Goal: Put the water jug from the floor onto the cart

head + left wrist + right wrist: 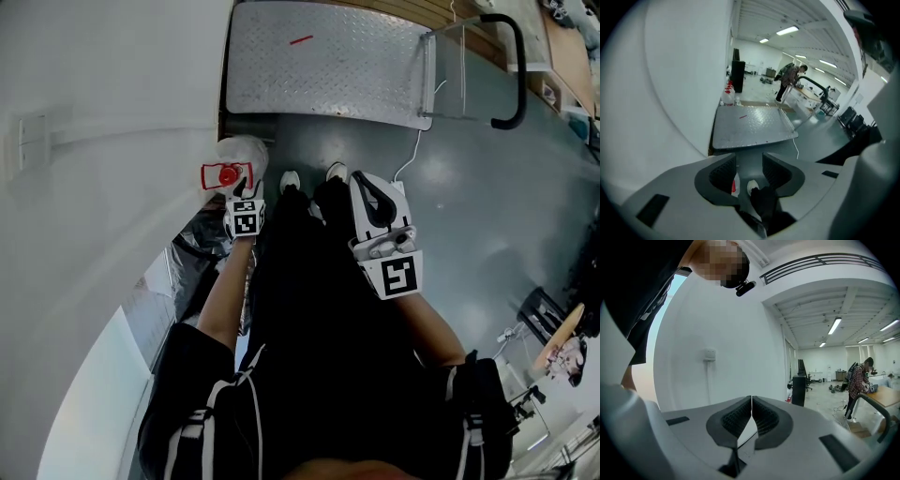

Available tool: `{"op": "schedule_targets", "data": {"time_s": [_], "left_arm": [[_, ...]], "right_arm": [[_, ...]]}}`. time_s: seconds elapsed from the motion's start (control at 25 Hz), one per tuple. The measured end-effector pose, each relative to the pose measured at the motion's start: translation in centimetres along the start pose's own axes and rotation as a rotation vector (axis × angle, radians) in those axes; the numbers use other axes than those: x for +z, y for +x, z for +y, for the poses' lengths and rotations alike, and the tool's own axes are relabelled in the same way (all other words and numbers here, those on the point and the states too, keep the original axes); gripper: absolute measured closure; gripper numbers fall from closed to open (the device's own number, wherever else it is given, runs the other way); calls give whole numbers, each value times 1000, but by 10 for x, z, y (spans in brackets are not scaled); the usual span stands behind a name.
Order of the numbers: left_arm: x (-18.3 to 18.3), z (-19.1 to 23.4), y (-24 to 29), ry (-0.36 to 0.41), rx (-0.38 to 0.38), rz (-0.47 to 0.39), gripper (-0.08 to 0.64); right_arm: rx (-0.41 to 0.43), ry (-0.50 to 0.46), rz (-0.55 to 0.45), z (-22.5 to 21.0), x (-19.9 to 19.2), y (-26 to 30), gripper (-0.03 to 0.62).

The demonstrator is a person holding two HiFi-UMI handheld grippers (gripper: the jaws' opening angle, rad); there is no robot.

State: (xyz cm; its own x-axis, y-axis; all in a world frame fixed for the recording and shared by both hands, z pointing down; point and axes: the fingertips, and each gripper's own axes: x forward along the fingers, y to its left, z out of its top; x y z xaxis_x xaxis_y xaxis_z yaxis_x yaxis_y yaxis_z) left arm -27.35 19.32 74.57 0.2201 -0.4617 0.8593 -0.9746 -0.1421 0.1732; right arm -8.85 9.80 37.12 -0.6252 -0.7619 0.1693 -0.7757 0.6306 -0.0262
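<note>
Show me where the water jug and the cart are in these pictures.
water jug [227, 175], head view, on its red cap.
cart [328, 80], head view, on its bare metal deck.

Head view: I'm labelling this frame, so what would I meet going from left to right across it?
White wall box → translucent water jug with a red cap → white right gripper → black tubular cart handle.

- The left gripper [749, 164] points steeply down, its jaws wide apart with nothing gripped.
- The right gripper [751, 401] is held near level, its jaws pressed together and empty.
- The left forearm [220, 305] and the right forearm [433, 330] reach forward, bare.
</note>
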Motion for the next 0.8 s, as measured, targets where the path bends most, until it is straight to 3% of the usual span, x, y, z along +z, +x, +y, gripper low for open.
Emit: {"op": "schedule_targets", "data": {"time_s": [0.08, 0.28, 0.36, 0.56, 0.8], "left_arm": [[-17, 6, 12, 19, -10, 50, 393], [-64, 38, 45, -137, -14, 137, 393], [-77, 48, 58, -166, -7, 153, 393], [-105, 49, 96, -85, -66, 204, 391], [-111, 58, 136, -111, -57, 235, 391]], "right_arm": [[-7, -17, 6, 2, -2, -1, 572], [-13, -67, -11, 8, -12, 4, 572], [-12, -73, 2, 9, -23, 7, 572], [3, -80, 26, 10, -53, 15, 572], [11, -60, 63, 1, -90, 21, 572]]}}
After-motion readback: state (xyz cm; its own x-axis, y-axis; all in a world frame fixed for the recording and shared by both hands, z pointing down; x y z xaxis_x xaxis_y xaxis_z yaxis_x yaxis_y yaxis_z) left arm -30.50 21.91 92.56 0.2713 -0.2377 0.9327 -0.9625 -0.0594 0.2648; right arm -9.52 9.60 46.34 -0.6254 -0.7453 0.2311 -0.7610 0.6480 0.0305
